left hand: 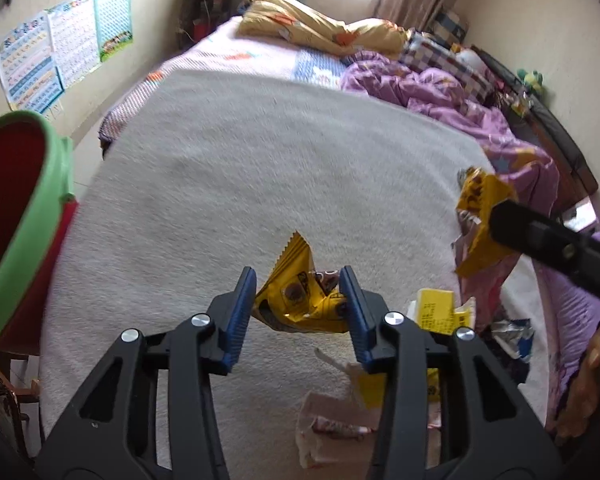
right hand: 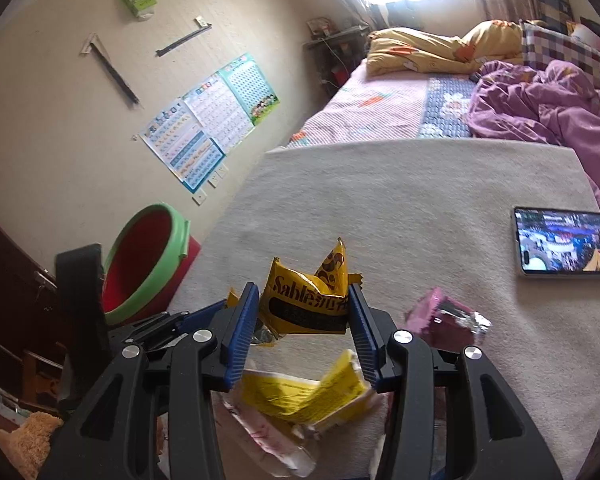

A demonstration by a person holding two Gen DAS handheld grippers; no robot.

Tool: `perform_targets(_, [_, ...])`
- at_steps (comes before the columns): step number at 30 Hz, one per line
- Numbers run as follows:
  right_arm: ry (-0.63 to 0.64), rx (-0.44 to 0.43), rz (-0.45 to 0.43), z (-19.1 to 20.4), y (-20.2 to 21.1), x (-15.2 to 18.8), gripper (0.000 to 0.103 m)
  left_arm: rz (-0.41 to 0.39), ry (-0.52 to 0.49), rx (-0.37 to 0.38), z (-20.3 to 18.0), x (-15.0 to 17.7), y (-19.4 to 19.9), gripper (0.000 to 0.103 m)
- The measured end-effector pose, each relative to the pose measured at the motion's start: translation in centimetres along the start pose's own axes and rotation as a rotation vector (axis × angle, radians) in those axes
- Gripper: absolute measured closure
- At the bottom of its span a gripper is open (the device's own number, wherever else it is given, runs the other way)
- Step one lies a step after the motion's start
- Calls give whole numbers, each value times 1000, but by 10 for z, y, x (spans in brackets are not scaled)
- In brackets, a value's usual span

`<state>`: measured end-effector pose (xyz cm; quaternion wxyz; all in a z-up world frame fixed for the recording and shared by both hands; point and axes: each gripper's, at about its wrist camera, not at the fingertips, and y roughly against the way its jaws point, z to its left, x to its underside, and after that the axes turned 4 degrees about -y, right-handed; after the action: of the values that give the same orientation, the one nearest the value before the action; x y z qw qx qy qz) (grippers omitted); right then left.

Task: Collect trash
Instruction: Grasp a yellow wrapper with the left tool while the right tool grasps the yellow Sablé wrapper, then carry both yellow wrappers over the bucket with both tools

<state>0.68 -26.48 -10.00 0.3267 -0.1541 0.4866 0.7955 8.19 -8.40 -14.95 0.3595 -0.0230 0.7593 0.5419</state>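
My left gripper [left hand: 300,300] is shut on a crumpled yellow snack wrapper [left hand: 296,300] above the white blanket [left hand: 240,184]. My right gripper [right hand: 303,312] is shut on a yellow Sable wrapper [right hand: 304,300]; that wrapper and the right gripper's finger also show in the left wrist view [left hand: 480,216]. A red bucket with a green rim [right hand: 148,268] stands beside the bed at the left, close to the left gripper [left hand: 16,216]. More trash lies below: a yellow packet [right hand: 304,396], a pink-and-white wrapper [right hand: 268,436], and a pink foil wrapper [right hand: 448,320].
A phone [right hand: 566,242] with a lit screen lies on the blanket at the right. Purple quilt [left hand: 452,96] and yellow quilt [left hand: 320,28] are heaped at the far end. Posters [right hand: 212,120] hang on the left wall. A silver-blue wrapper [left hand: 512,336] lies at the right.
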Motion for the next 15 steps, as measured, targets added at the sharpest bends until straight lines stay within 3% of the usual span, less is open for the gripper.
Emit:
perform_targets(7, [44, -21, -5, 24, -2, 0, 58, -92, 16, -61, 12, -3, 36, 62])
perform_targets(15, [106, -34, -3, 50, -10, -1, 58, -137, 36, -95, 30, -7, 55, 62])
